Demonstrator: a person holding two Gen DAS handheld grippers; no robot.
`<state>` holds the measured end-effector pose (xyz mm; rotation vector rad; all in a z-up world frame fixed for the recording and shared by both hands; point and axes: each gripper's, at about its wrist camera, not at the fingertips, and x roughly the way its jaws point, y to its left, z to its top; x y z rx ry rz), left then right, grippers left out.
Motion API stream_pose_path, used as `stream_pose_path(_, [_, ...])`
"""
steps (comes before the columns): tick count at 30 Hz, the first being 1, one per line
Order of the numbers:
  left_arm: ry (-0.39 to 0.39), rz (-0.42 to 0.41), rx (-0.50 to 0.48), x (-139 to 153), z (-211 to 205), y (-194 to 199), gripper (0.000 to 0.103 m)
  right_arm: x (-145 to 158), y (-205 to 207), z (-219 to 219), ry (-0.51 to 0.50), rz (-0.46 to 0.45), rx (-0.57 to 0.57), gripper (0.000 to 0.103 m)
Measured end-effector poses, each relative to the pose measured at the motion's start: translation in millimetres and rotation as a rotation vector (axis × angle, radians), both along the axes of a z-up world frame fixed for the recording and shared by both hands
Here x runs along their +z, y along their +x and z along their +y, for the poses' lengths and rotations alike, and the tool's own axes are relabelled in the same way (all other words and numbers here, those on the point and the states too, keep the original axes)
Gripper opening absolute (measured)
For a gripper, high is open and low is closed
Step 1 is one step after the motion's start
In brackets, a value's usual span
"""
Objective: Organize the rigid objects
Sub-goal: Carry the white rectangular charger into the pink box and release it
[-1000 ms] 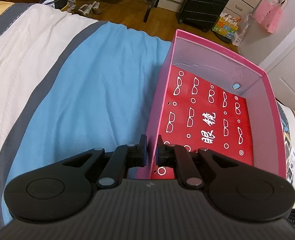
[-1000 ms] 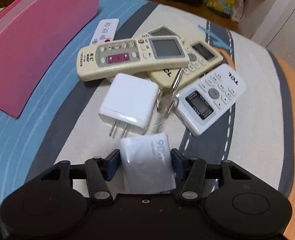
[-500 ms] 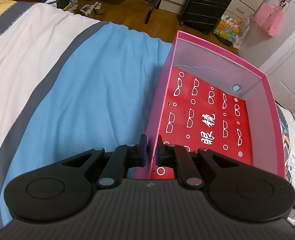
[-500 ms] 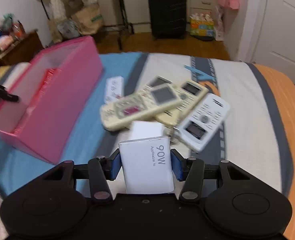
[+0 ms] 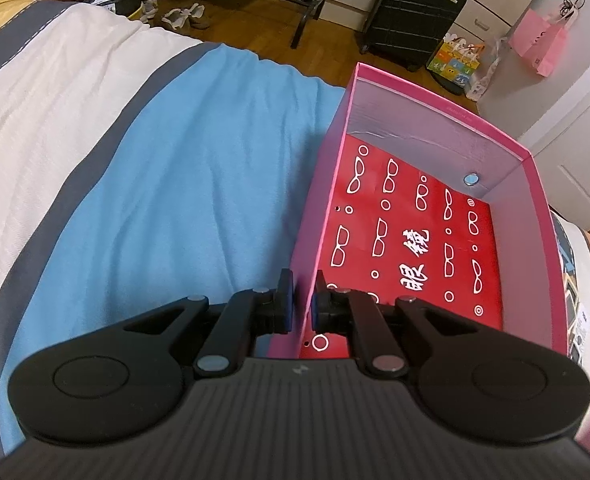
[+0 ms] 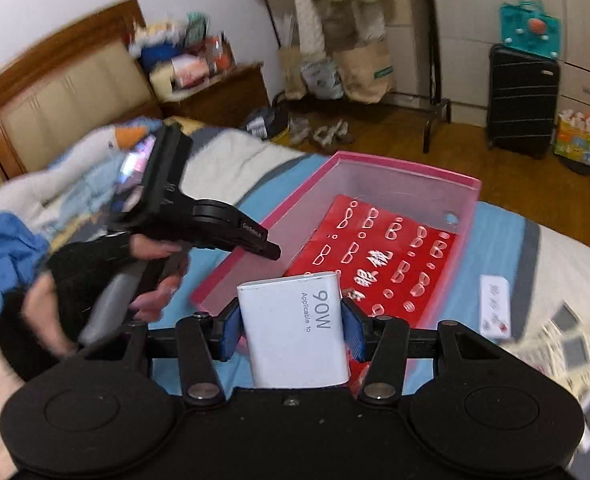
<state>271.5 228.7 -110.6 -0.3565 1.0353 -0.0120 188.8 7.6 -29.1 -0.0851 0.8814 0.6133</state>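
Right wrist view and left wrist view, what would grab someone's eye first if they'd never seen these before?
The pink box on the striped bed, open-topped, its red floor printed with white glasses and nothing in it. Next, the white 90W charger clamped in the right gripper, held in front of the box's near end. At the box's left wall, the left gripper pinches the pink wall, with the gloved hand holding it.

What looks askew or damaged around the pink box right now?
Nothing stands out. The pink cardboard box sits flat on the bed, empty, its side wall pinched by the left gripper. The white 90W charger block is held squarely in the right gripper. No damage visible.
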Motion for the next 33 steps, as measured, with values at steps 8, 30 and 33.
stream_pose_path(8, [-0.014, -0.010, 0.001, -2, 2, -1, 0.008, -64, 94, 41, -0.276, 0.137, -0.139, 0.056])
stream_pose_path(30, [-0.045, -0.007, -0.007, -1, 7, 1, 0.010, -98, 109, 75, -0.254, 0.311, -0.132, 0.056])
stream_pose_path(33, [-0.049, -0.006, -0.005, -1, 8, 1, 0.010, -102, 112, 72, -0.159, 0.410, -0.145, 0.056])
